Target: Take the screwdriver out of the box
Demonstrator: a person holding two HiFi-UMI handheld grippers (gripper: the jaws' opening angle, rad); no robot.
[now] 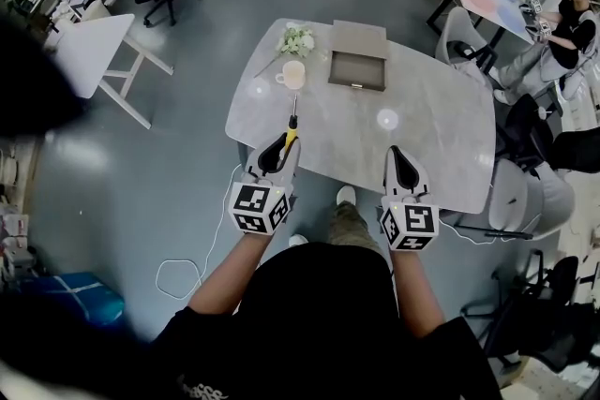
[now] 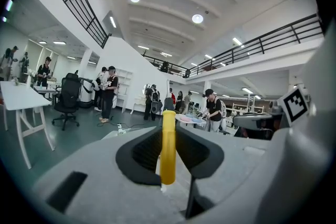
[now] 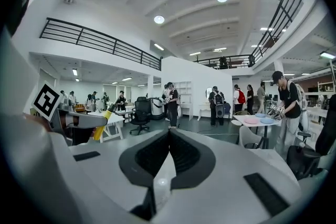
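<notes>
The screwdriver (image 1: 292, 135) has a yellow handle and a thin dark shaft that points away from me over the table. My left gripper (image 1: 280, 149) is shut on the handle and holds it above the near edge of the grey table (image 1: 441, 122). In the left gripper view the yellow handle (image 2: 168, 149) stands upright between the black pads (image 2: 144, 152). The open grey box (image 1: 357, 57) lies at the table's far side, well beyond both grippers. My right gripper (image 1: 401, 166) hovers over the near right edge, shut with nothing in it; its tips (image 3: 169, 132) meet.
A cream cup (image 1: 292, 75) and a small bunch of white flowers (image 1: 298, 39) stand left of the box. Grey chairs (image 1: 525, 192) crowd the table's right side. A white trestle table (image 1: 94, 51) stands at the left, and a white cable (image 1: 202, 258) loops on the floor.
</notes>
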